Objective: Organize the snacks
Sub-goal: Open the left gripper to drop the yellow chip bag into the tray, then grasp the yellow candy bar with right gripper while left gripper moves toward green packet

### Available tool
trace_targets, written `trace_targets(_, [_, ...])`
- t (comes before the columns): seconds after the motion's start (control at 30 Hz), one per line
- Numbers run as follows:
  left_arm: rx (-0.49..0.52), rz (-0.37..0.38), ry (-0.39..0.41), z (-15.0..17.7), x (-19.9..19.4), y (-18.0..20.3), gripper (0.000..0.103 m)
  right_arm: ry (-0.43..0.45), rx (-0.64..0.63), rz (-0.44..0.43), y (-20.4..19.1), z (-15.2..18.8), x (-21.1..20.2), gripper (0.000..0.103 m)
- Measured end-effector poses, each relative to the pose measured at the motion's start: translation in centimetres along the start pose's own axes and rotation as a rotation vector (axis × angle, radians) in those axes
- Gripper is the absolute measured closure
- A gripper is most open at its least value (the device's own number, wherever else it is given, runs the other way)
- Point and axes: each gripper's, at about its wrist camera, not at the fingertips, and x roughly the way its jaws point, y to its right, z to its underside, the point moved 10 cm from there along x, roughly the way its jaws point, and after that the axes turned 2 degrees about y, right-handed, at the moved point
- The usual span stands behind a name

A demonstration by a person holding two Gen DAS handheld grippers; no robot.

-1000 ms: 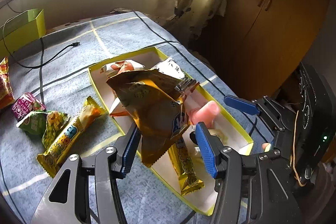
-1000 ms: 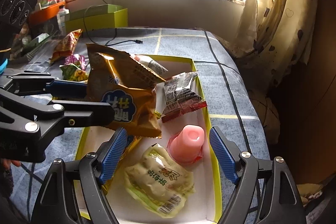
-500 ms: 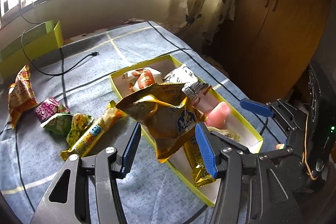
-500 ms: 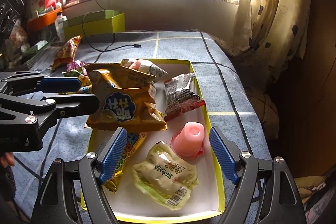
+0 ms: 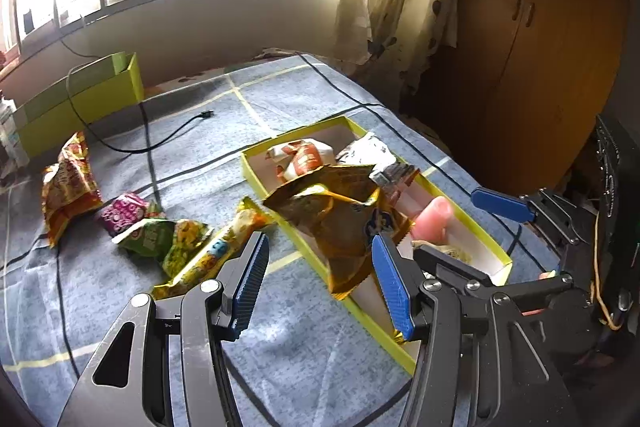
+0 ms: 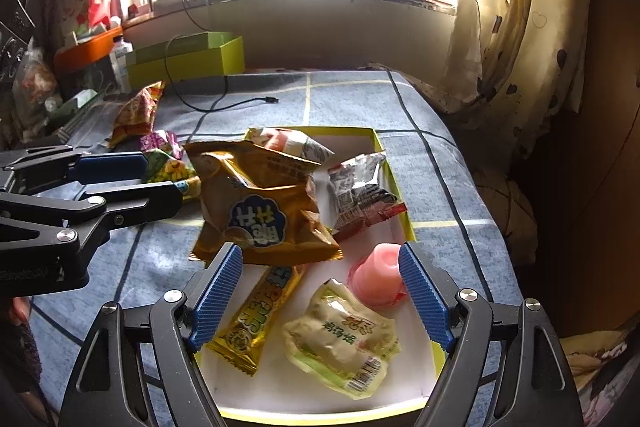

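A yellow-rimmed box [image 6: 390,173] with a white floor lies on the blue cloth; it also shows in the left wrist view [image 5: 486,239]. A gold snack bag [image 6: 260,203] lies over the box's left rim, also seen in the left wrist view [image 5: 344,223]. Inside are a pink jelly cup [image 6: 378,279], a pale green packet [image 6: 344,341], a yellow bar [image 6: 256,315], a dark packet [image 6: 362,195] and a white-orange packet [image 6: 292,143]. My left gripper [image 5: 320,283] is open, pulled back from the bag. My right gripper [image 6: 320,299] is open over the box.
Loose snacks lie left of the box: a yellow bar [image 5: 212,255], green packets [image 5: 160,239], a magenta packet [image 5: 124,213], an orange bag [image 5: 68,187]. A second green box [image 5: 76,103] stands by the wall, a black cable [image 5: 160,139] crosses the cloth. A wardrobe [image 5: 540,39] stands right.
The gold bag has dropped from my left gripper's reach onto the box's rim. Both grippers have drawn back and up, so the box looks farther away.
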Motion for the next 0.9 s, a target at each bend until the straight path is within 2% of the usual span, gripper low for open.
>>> trace_targets(0.37, [-0.056,-0.024,0.015,0.4,-0.9,-3.0,0.048,0.012,0.015,-0.029,-1.7,-1.1,0.4,0.022])
trace_targets(0.8, [-0.207,-0.111,0.029,2.0,-2.3,-11.0,0.048,0.024,-0.022,-0.06,-5.4,-3.0,1.4,0.022])
trace_targets(0.9, [-0.23,-0.115,0.022,2.5,-2.2,-12.2,0.048,0.037,-0.021,-0.096,-7.0,-3.8,1.2,0.022])
